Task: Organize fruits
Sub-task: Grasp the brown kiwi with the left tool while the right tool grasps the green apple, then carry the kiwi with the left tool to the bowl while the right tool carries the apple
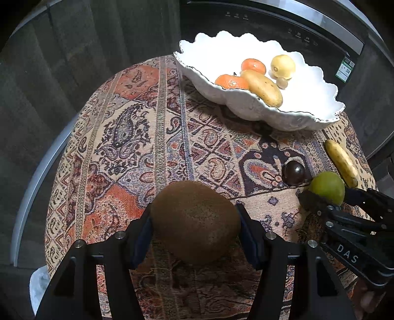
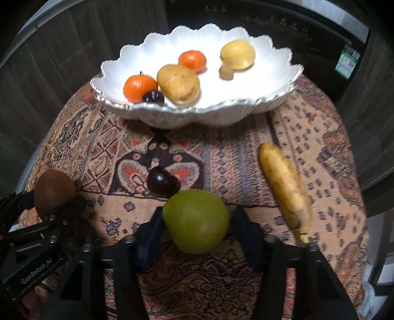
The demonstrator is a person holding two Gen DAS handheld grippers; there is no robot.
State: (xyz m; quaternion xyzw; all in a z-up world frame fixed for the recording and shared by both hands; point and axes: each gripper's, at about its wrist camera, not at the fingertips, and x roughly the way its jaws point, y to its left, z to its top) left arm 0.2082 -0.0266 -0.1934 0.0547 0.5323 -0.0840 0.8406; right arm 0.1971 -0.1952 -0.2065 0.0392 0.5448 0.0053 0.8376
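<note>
A brown kiwi (image 1: 195, 221) sits between the blue pads of my left gripper (image 1: 194, 211), which is shut on it just over the patterned cloth. In the right wrist view this kiwi (image 2: 54, 189) shows at the far left. My right gripper (image 2: 197, 214) has a round green fruit (image 2: 195, 220) between its pads, and both pads touch its sides. That green fruit (image 1: 327, 187) also appears at the right edge of the left wrist view. A white scalloped bowl (image 2: 118, 64) at the back holds two mandarins, a yellow-brown oblong fruit, a yellow fruit and a dark one.
A dark round fruit (image 2: 162, 182) lies on the cloth just beyond the green fruit. A small banana (image 2: 285, 189) lies to its right. The patterned cloth (image 1: 138, 137) covers a round table with close edges. A dark appliance (image 1: 270, 22) stands behind the bowl.
</note>
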